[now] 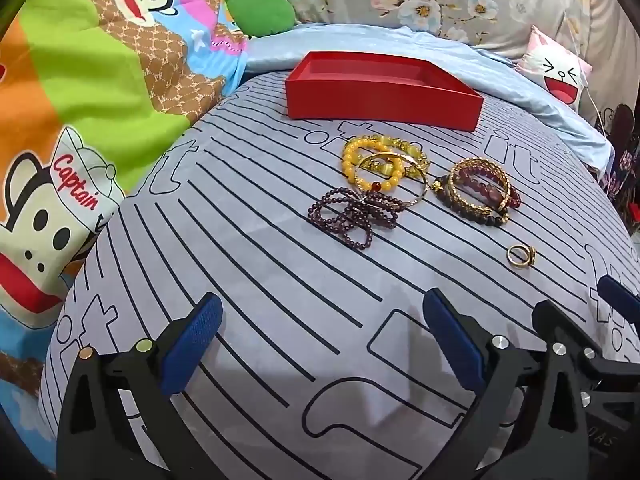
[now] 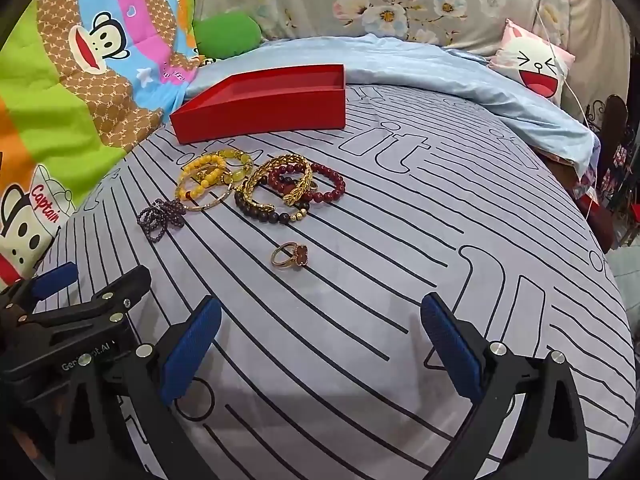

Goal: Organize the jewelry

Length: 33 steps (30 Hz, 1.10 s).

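Jewelry lies loose on the striped bed sheet [image 1: 248, 240], in front of the red tray [image 1: 382, 92].

Yellow bead bracelets [image 1: 380, 164], a purple bead strand [image 1: 352, 216], a stack of gold and dark red bracelets [image 1: 478, 190] and a gold ring [image 2: 290, 256] rest on the sheet. Left tongs [image 1: 320, 344] and right tongs [image 2: 320, 344] hover wide apart, holding nothing.

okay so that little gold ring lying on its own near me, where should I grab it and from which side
Grip the ring across its plain gold band, coming down from above with the open right tool. It lies alone on the bedsheet, flower top to the right, so the band's left arc is free.
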### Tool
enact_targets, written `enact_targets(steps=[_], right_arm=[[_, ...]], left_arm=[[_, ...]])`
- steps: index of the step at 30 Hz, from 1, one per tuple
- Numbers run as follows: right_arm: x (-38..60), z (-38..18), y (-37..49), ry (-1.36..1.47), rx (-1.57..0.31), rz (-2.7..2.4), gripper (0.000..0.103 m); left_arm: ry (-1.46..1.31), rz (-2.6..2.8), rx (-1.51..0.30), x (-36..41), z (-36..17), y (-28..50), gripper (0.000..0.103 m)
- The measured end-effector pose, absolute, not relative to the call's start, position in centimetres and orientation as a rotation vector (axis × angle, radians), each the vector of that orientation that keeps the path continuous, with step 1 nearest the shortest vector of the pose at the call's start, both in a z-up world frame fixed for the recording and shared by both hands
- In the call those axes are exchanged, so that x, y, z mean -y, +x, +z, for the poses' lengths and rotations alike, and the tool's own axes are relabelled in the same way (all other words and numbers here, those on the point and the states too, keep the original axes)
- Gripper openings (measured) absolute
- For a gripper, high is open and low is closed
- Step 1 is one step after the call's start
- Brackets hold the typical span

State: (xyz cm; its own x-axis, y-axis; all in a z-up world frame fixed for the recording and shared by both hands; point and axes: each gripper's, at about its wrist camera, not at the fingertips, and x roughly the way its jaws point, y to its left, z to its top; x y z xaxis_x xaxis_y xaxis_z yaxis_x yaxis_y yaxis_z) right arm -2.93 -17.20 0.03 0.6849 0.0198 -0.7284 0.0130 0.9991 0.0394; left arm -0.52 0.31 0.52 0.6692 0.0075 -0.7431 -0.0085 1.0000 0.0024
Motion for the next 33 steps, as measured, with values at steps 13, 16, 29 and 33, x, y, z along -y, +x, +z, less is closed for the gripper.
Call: enact_targets(steps=[13, 16, 29, 33], right_arm=[[17.24, -0.22, -2.83, 0.055, -0.813, -0.004, 0.096], [17.21, -0.16, -2.83, 0.056, -0.811, 0.005, 0.096], [17.09, 0.01, -3.11, 0.046, -0.792, -0.009, 0.096], [17.14, -0.06, -3.04, 0.050, -0.797, -0.008, 0.096]], left_arm=[[0.010, 0.019, -0.824, -0.07, 0.44, -0.67, 0.096], [0.012, 0.020, -0.830, 0.12, 0.41, -0.63, 0.096], [0.024, 0.036, -0.823, 0.20, 0.34, -0.74, 0.096], [0.021, 0.033, -0.831, 0.17, 0.25, -0.61, 0.096]])
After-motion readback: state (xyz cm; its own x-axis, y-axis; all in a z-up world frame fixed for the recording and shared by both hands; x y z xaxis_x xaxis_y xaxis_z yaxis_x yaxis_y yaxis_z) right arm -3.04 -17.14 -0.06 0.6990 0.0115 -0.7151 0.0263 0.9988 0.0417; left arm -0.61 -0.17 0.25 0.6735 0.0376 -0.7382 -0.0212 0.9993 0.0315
